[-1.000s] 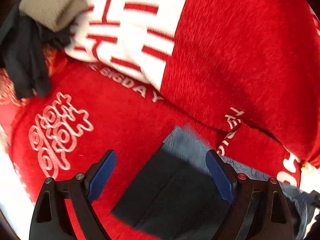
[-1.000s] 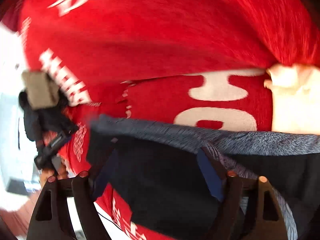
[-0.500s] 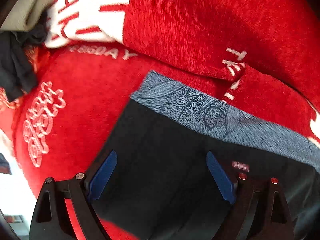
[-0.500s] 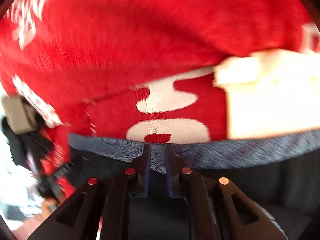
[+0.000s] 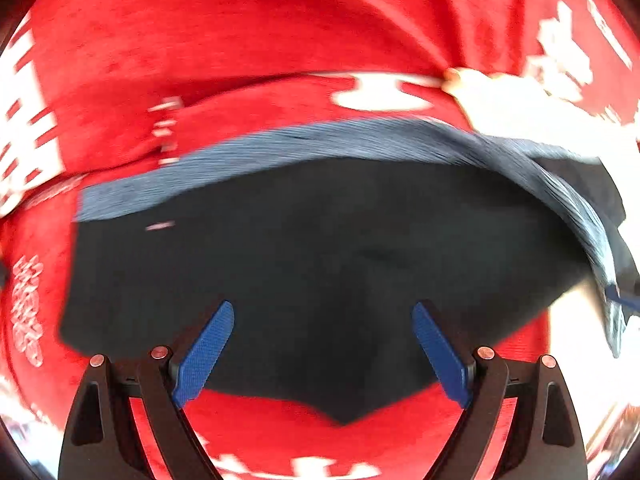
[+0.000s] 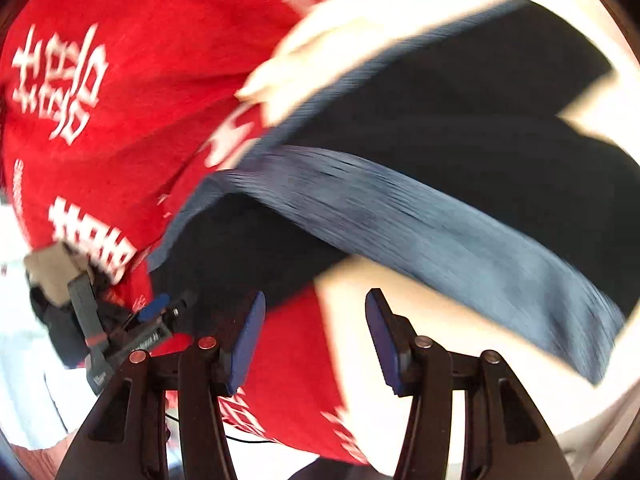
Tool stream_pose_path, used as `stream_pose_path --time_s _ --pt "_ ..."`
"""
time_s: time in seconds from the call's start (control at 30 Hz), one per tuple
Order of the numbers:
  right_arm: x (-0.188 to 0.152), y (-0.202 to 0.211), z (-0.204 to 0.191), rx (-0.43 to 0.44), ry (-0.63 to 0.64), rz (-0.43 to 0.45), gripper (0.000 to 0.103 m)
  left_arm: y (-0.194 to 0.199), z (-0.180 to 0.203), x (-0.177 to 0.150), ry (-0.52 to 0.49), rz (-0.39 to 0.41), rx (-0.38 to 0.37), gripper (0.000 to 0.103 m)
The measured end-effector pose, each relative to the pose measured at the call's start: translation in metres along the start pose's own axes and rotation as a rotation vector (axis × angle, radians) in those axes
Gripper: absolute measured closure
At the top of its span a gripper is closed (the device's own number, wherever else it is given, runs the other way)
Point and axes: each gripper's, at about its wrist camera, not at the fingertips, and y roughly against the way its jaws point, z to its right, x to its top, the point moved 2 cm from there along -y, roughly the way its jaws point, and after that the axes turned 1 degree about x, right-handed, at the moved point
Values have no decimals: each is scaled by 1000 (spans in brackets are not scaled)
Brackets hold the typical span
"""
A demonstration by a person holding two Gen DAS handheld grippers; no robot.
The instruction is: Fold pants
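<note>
red blanket — white lettering, bright glare

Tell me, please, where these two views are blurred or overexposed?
Left wrist view: the pants waistband is motion-smeared, the blanket lettering streaked, white glare at right; the left gripper is sharp. Right wrist view: waistband heavily smeared, white areas blown out, fisheye bending throughout; the right gripper is sharp.

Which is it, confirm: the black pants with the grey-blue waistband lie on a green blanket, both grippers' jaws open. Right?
Not quite. The blanket under the black pants with the grey-blue waistband is red with white lettering, as the left wrist view shows. Both grippers' jaws are indeed open.
</note>
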Motion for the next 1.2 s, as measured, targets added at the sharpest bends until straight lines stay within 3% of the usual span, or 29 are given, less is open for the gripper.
stream_pose_path --time_s 0.1,0.2,0.27,0.4,0.6,0.63,0.67,0.7,0.73,0.9,1.0,1.1,1.13,1.2 --pt "-29 34 52 -40 -109 71 47 -13 25 -3 -52 -3 -11 11" --pt "-51 63 97 -86 -218 163 47 -35 22 -10 -65 -49 -5 11" --pt "-62 80 130 -92 -303 222 47 -38 17 -10 -47 -34 -20 10" --pt "-66 85 169 -109 -389 251 47 -40 21 -7 -68 -27 7 10" --pt "-71 69 203 120 -476 185 46 -41 31 -3 -65 -20 58 8" --pt "-69 69 205 178 -485 183 52 -42 32 -2 -59 -27 66 8" --pt "-66 69 206 224 -505 174 78 -43 33 -1 -55 -32 71 8" --pt "-63 70 205 240 -515 162 86 -43 34 0 -50 -38 78 8" --pt "-59 74 202 246 -512 164 87 -43 36 2 -45 -44 85 8" --pt "5 121 166 315 -377 209 89 -21 50 6 -26 -51 156 8" --pt "85 147 141 342 -267 242 89 -7 58 19 3 -30 153 8" --pt "165 152 129 312 -213 246 89 4 69 38 21 -1 144 8" --pt "188 148 125 285 -200 238 87 5 77 47 24 8 138 8" --pt "220 141 116 160 -149 228 66 4 77 53 24 21 135 8"
